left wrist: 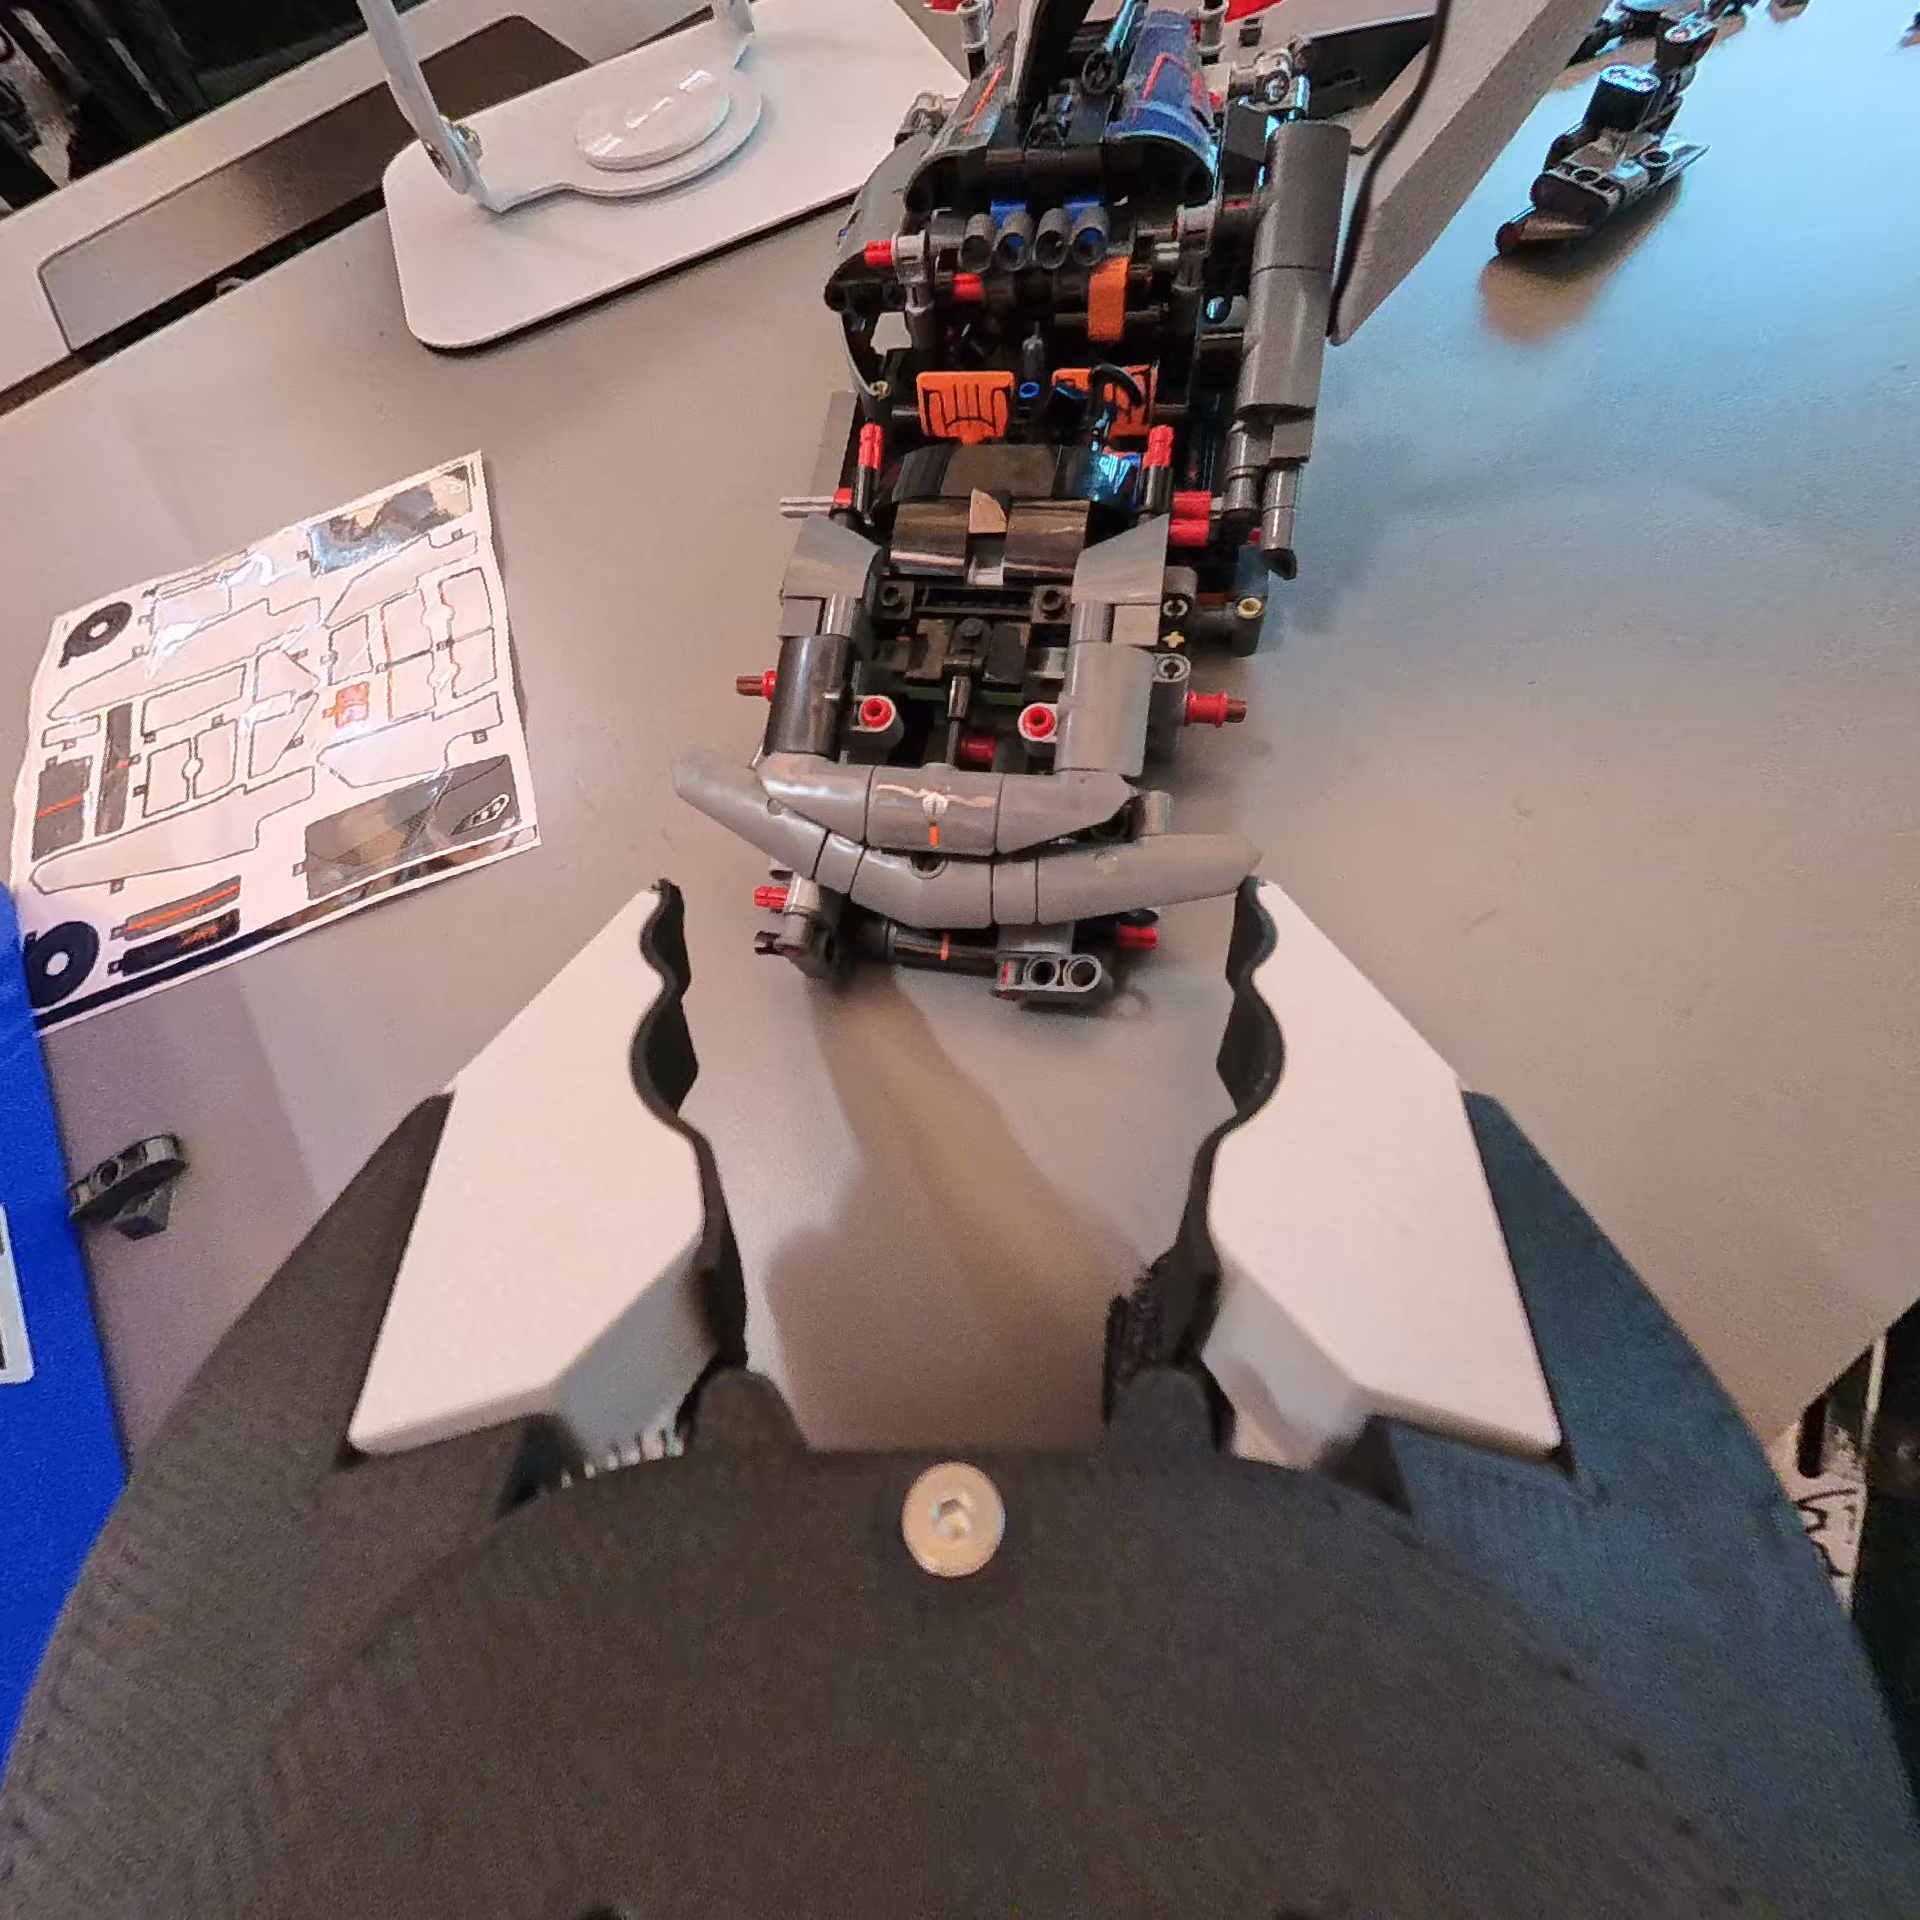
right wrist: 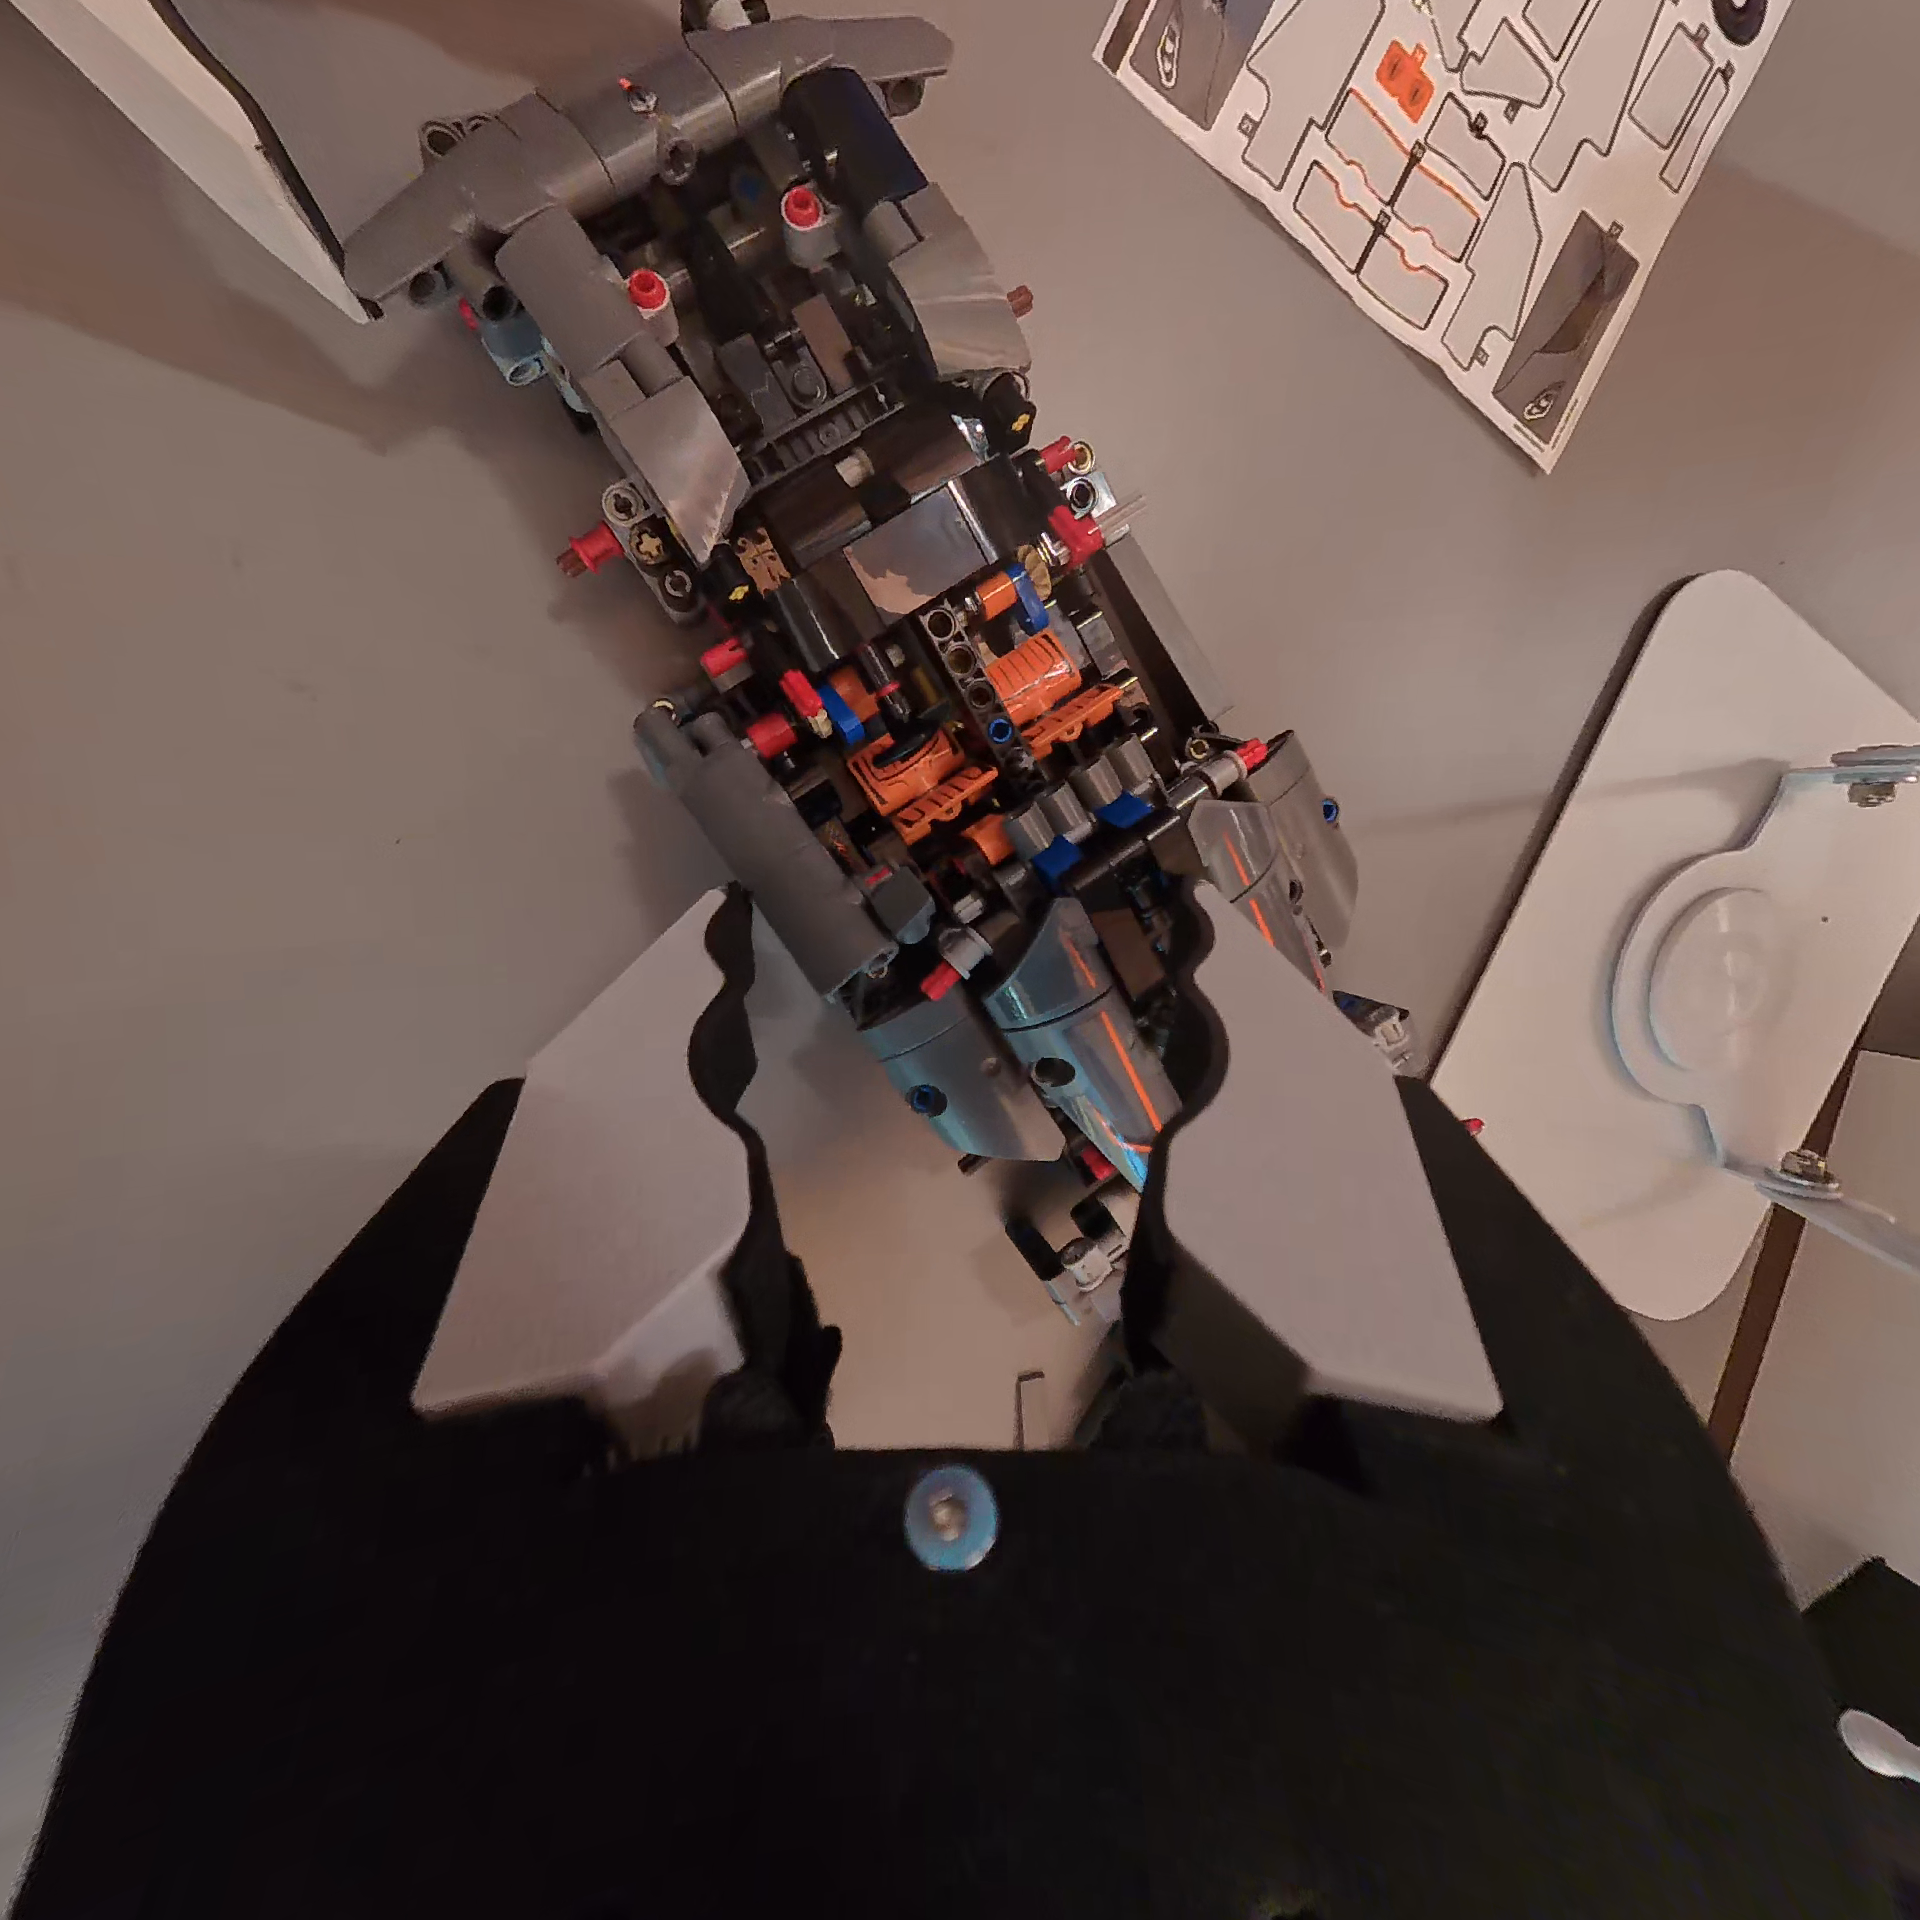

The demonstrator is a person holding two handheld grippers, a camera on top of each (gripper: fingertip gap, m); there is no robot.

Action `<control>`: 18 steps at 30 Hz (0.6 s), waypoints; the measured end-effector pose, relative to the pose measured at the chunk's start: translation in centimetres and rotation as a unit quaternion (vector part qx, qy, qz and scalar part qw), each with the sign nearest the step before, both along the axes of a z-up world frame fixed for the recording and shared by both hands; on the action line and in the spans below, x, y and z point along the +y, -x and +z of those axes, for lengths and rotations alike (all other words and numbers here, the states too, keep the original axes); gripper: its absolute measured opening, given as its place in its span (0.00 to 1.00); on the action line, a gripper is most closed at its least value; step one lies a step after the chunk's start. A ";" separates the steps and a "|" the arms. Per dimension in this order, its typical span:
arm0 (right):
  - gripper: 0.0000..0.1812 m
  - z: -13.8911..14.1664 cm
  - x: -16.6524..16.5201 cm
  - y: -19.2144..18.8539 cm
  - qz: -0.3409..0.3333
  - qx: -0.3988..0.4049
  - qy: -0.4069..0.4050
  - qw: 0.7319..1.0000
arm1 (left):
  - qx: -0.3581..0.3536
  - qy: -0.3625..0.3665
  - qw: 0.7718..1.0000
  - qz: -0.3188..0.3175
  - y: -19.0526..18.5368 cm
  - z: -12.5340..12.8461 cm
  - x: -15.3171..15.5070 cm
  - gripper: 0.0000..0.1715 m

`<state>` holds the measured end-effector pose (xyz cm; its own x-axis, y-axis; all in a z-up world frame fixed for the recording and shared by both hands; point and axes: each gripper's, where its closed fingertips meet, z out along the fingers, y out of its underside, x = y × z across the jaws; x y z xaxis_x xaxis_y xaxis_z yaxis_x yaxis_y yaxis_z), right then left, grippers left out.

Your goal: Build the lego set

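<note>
A partly built Lego car [left wrist: 997, 582], grey and black with orange seats and red pins, lies on the grey table [left wrist: 1558, 779]. Its grey front bumper [left wrist: 956, 831] points at my left gripper [left wrist: 961, 925], which is open and empty, fingertips just short of the nose. In the right wrist view the car [right wrist: 883, 644] runs away from me. My right gripper [right wrist: 961, 914] is open, its jaws straddling the car's rear end [right wrist: 1039, 1039], with the right finger [right wrist: 1299, 1143] covering part of it. The right gripper's white finger [left wrist: 1455, 156] also shows beside the car's rear in the left wrist view.
A sticker sheet [left wrist: 281, 717] lies left of the car and also shows in the right wrist view [right wrist: 1455, 187]. A white stand base [left wrist: 623, 229] sits behind it. A blue box [left wrist: 42, 1195], a small black piece [left wrist: 130, 1179] and a separate Lego sub-assembly [left wrist: 1600, 166] are nearby. The small black piece [left wrist: 130, 1179] is about 15 cm from my left fingertips and 30 cm from my right.
</note>
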<state>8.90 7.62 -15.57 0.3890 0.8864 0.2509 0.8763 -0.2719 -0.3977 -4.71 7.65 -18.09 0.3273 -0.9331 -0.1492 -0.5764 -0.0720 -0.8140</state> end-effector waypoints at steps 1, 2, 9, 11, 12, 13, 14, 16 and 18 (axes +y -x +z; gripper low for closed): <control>0.43 0.0 0.0 0.0 -0.001 -0.001 -0.001 1.000 | 0.000 0.000 1.000 0.000 0.0 0.0 0.0 0.60; 0.43 0.0 0.0 0.0 -0.003 -0.001 -0.002 1.000 | 0.001 -0.001 1.000 -0.001 0.0 0.0 0.0 0.59; 0.42 0.4 -0.1 0.3 -0.013 0.008 -0.014 1.000 | 0.004 -0.002 1.000 -0.003 0.0 -0.1 -0.1 0.58; 0.41 0.6 -0.3 0.4 -0.016 0.013 -0.017 1.000 | 0.004 -0.001 1.000 -0.003 -0.1 -0.1 -0.1 0.58; 0.41 0.7 -0.3 0.3 -0.018 0.015 -0.018 1.000 | 0.004 -0.001 1.000 -0.003 -0.1 -0.1 -0.1 0.58; 0.41 0.7 -0.4 0.3 -0.019 0.017 -0.019 0.999 | 0.004 -0.001 1.000 -0.004 -0.1 -0.1 -0.1 0.58; 0.40 0.8 -0.5 0.3 -0.021 0.018 -0.019 0.999 | 0.004 -0.001 1.000 -0.004 -0.1 -0.1 -0.1 0.58; 0.40 0.9 -0.6 0.3 -0.024 0.020 -0.020 0.999 | 0.003 -0.002 1.000 -0.004 -0.1 -0.1 -0.1 0.58; 0.40 1.1 -0.7 0.3 -0.027 0.023 -0.023 0.999 | 0.003 -0.002 1.000 -0.005 -0.1 -0.1 -0.1 0.58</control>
<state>8.57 6.97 -14.45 0.4479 0.8521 0.2707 0.8412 -0.2990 -0.4506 -4.64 7.57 -18.20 0.3171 -0.9355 -0.1559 -0.5826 -0.0624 -0.8103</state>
